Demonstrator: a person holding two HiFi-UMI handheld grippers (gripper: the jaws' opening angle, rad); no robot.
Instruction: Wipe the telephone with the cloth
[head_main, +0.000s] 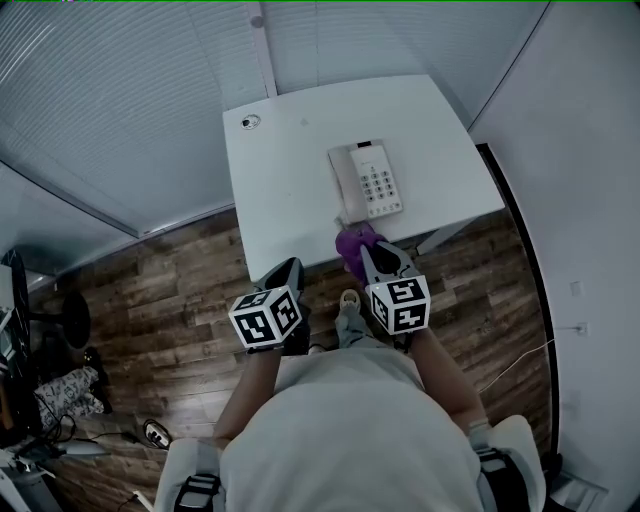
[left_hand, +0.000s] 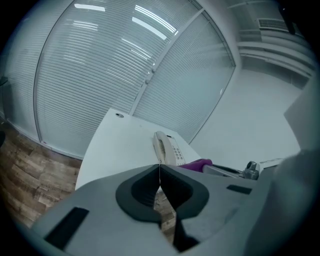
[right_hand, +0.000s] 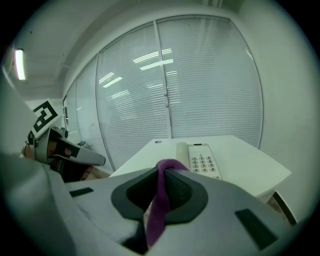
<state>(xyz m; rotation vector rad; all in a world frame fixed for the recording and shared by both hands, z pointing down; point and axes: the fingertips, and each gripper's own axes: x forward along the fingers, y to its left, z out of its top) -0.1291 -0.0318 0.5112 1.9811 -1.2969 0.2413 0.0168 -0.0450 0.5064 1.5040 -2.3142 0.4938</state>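
Jaws: R gripper (right_hand: 161, 171) clamped on purple cloth (right_hand: 156, 210) just short of the telephone (right_hand: 204, 161), L gripper (left_hand: 159, 175) closed, empty; best bring cloth flat onto it, stroke lightly.

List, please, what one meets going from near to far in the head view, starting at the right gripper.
right gripper → purple cloth pinched in its jaws → telephone → small round fitting → window blinds
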